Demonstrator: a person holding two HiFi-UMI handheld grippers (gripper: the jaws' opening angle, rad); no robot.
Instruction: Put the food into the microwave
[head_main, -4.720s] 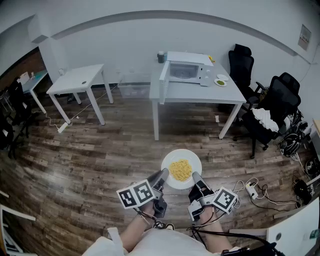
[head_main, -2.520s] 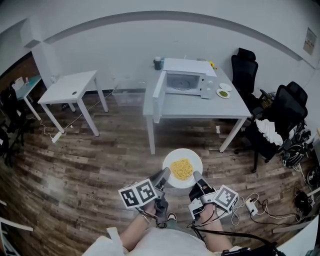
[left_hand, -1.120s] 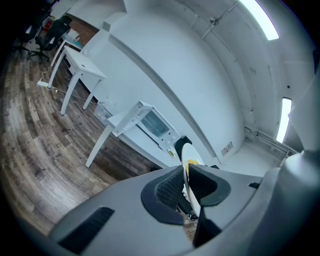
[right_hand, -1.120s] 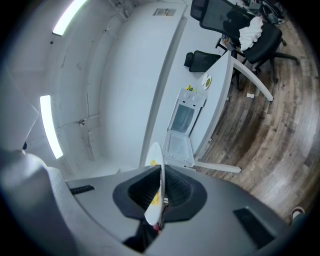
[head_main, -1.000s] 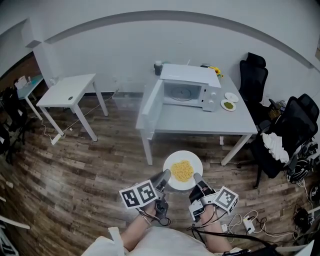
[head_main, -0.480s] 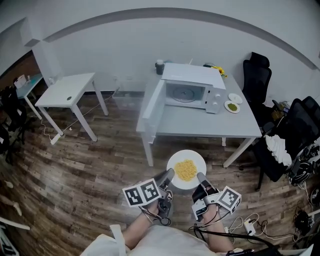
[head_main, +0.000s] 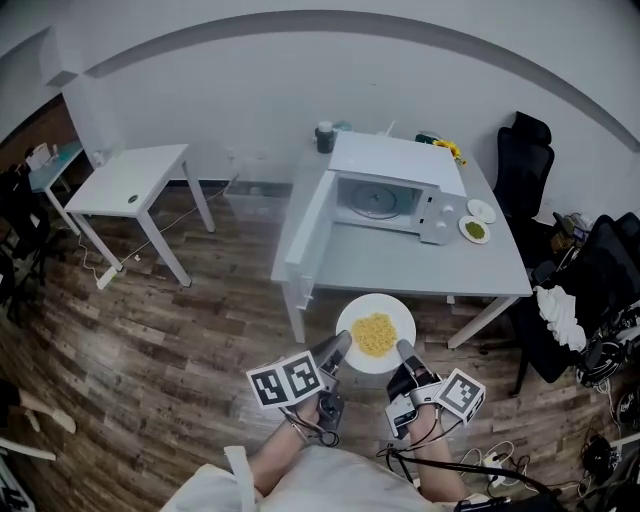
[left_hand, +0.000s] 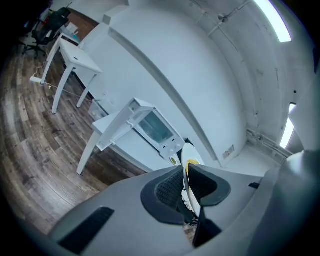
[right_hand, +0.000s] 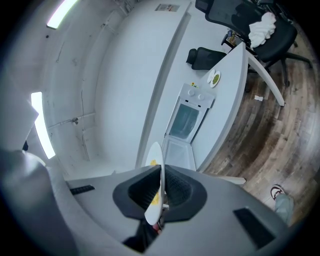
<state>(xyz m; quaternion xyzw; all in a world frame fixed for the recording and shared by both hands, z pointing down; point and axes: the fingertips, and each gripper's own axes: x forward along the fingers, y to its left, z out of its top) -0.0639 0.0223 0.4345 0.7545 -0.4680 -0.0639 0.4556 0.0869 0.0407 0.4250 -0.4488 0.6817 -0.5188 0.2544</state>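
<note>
White plate (head_main: 393, 306) of yellow food (head_main: 375, 333), probably noodles, left claw (head_main: 341, 343) pinching its left rim, right claw (head_main: 403, 350) pinching its right rim, just before the bench (head_main: 400, 262), microwave (head_main: 392, 188) open atop it

The head camera is looking steeply down; cameras on the left claw (head_main: 340, 347) and right claw (head_main: 404, 352) are peering along their jaws, all sharing the microwave (head_main: 395, 175).

An office: black swivel chairs (head_main: 524, 160) at three o'clock, plain white worktops (head_main: 400, 262), one bearing a microwave (head_main: 396, 160).
</note>
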